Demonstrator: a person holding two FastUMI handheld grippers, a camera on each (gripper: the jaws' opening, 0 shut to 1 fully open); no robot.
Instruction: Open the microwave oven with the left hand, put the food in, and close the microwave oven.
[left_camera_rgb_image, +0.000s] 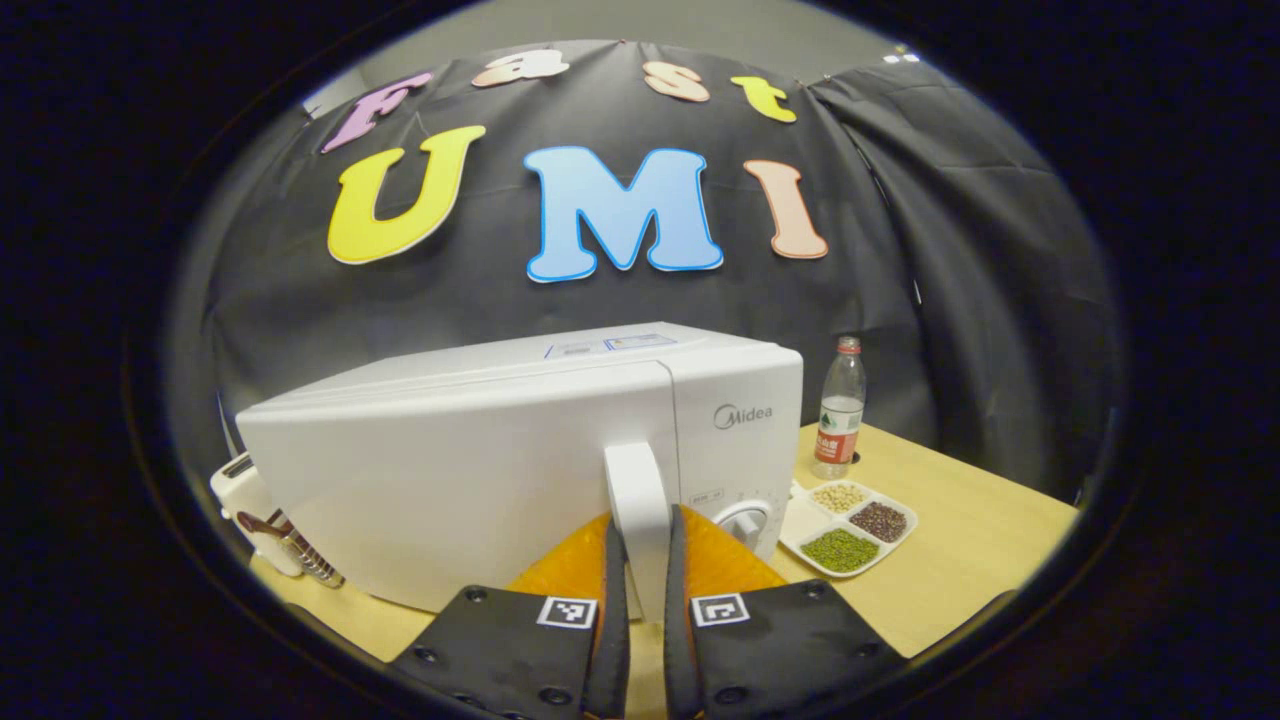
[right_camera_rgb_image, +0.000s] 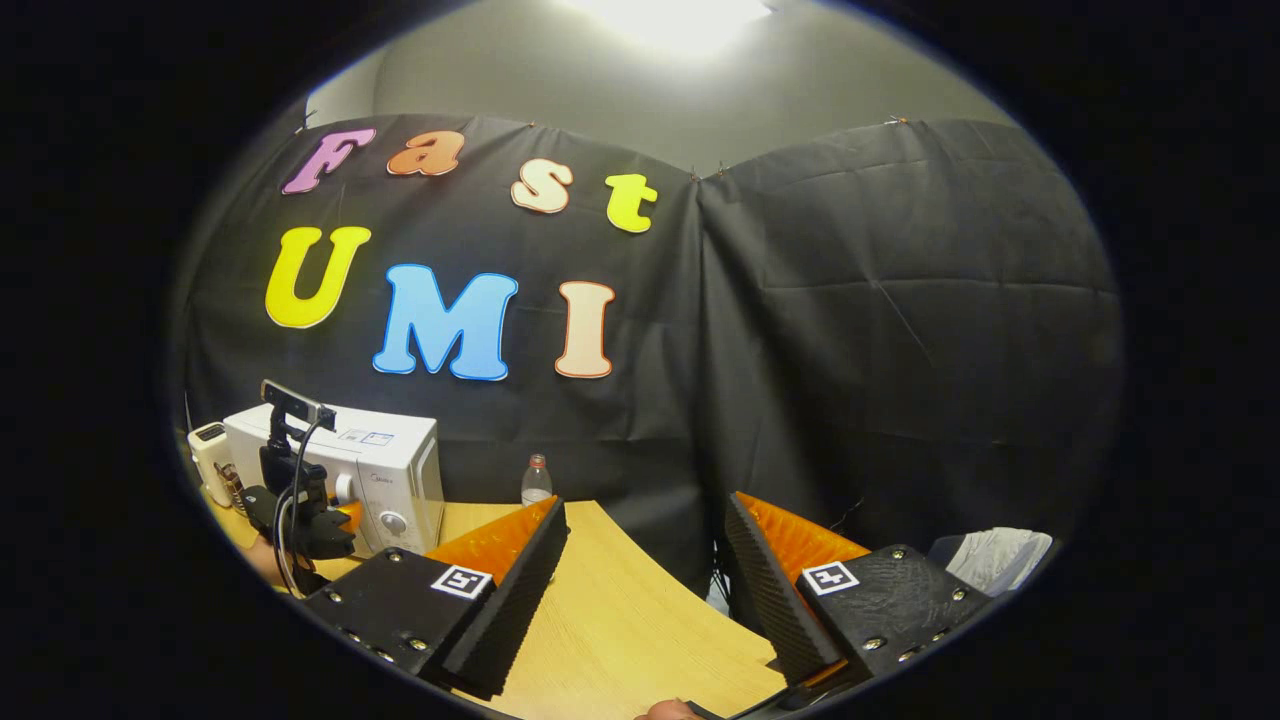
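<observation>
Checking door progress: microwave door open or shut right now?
Partly open: the microwave door swings out from the body at the handle side, with the left tool shut on the handle.

The microwave oven (left_camera_rgb_image: 520, 460) stood on the table (left_camera_rgb_image: 960, 560) against the booth's cloth wall, with a toaster (left_camera_rgb_image: 250, 500) tucked at its far left corner and a water bottle (left_camera_rgb_image: 840, 408) standing just to its right, near the wall. In front of the bottle, beside the oven's control panel, lay a divided tray (left_camera_rgb_image: 850, 525) with beans in its three compartments. The left gripper (left_camera_rgb_image: 640, 590) sat at the door handle (left_camera_rgb_image: 635, 510), one finger on each side of it, while the right gripper (right_camera_rgb_image: 640, 590) hung well apart over the table's right end.
</observation>
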